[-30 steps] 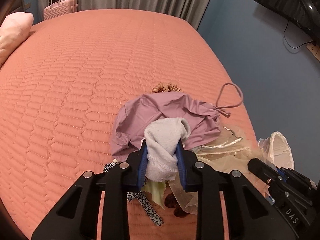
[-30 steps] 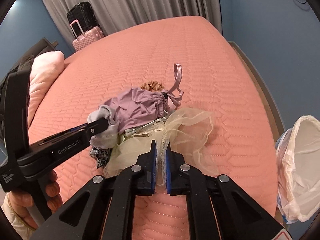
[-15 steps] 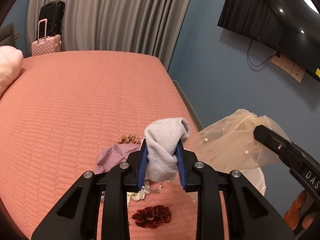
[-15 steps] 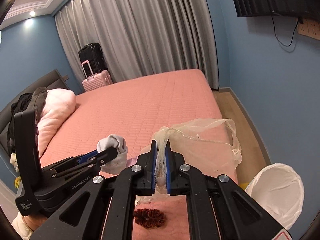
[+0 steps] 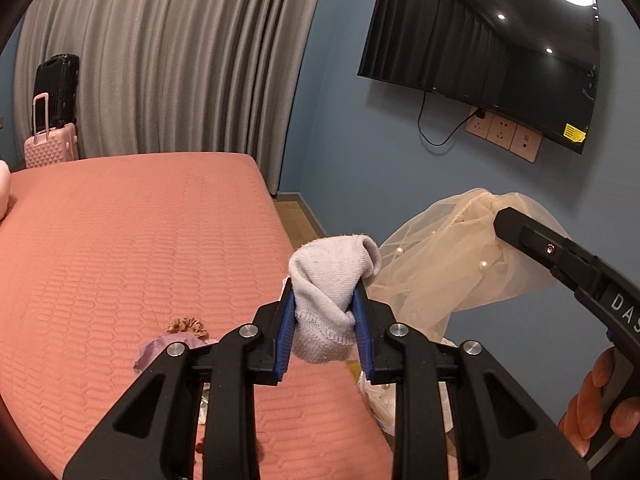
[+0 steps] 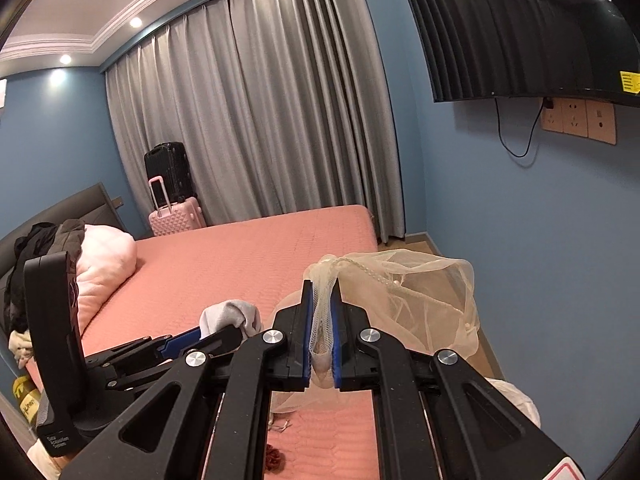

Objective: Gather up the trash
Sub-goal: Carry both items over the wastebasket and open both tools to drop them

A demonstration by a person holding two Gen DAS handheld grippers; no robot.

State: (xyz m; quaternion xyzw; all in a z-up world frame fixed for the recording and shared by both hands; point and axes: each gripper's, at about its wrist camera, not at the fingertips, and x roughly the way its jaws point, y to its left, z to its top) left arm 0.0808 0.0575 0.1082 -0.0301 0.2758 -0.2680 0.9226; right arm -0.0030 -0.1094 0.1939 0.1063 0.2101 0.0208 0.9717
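Note:
My left gripper [image 5: 325,300] is shut on a grey-white sock [image 5: 332,276] and holds it up above the near right corner of the pink bed [image 5: 120,248]. My right gripper [image 6: 323,296] is shut on a cream tulle veil with pearls [image 6: 424,292], which hangs in the air to the right; the veil also shows in the left wrist view [image 5: 452,264]. The sock also shows in the right wrist view [image 6: 234,312]. A white trash bag [image 6: 516,400] sits low beside the bed on the right, mostly hidden. A lilac cloth [image 5: 160,350] and a tan scrunchie [image 5: 186,325] lie on the bed.
A dark red scrunchie [image 6: 276,458] lies on the bed near its front edge. A pink pillow [image 6: 106,260] and dark clothes [image 6: 40,240] are at the headboard. Suitcases [image 6: 172,196] stand by the grey curtain. A TV [image 5: 484,52] hangs on the blue wall.
Both grippers have lifted up and toward the right edge of the bed, carrying the sock and the veil off the pile. The lilac cloth and scrunchies stay on the bed.

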